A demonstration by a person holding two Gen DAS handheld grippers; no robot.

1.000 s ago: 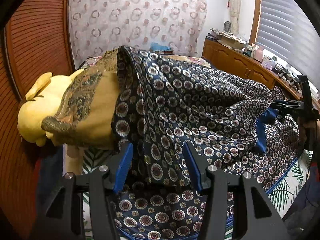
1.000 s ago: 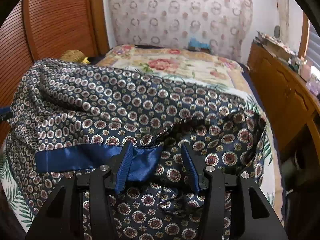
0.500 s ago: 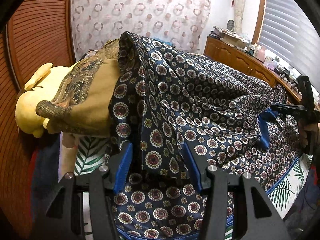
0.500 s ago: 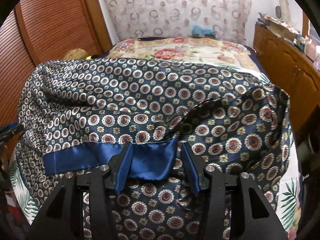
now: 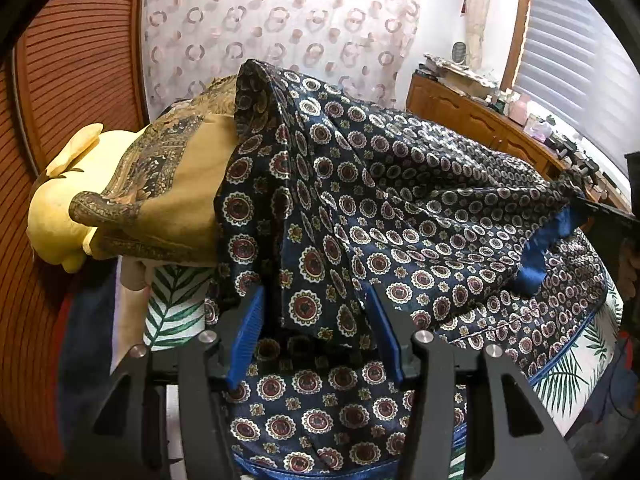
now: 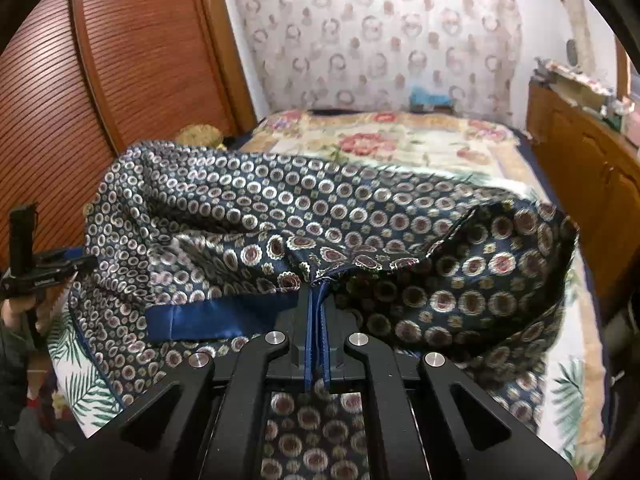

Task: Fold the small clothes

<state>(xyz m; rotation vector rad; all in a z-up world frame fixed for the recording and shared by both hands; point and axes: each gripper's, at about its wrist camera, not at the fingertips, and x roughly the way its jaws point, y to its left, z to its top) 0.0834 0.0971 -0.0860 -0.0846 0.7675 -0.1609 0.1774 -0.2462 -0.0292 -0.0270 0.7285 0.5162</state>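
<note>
The navy patterned garment lies half-lifted over the bed, its blue hem at 7 o'clock in the right view. The right claw is clamped on that hem. The left claw is closing, with cloth between its pads. The grasping step looks underway; next probably comes carrying the edge across. Only the left view shows the yellow plush at 9 o'clock.

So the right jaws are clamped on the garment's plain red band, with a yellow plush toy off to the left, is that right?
Not quite: the band is plain blue, not red, as the right wrist view shows. The right gripper is clamped on the patterned garment at that band, and the yellow plush toy does sit to the left.
</note>
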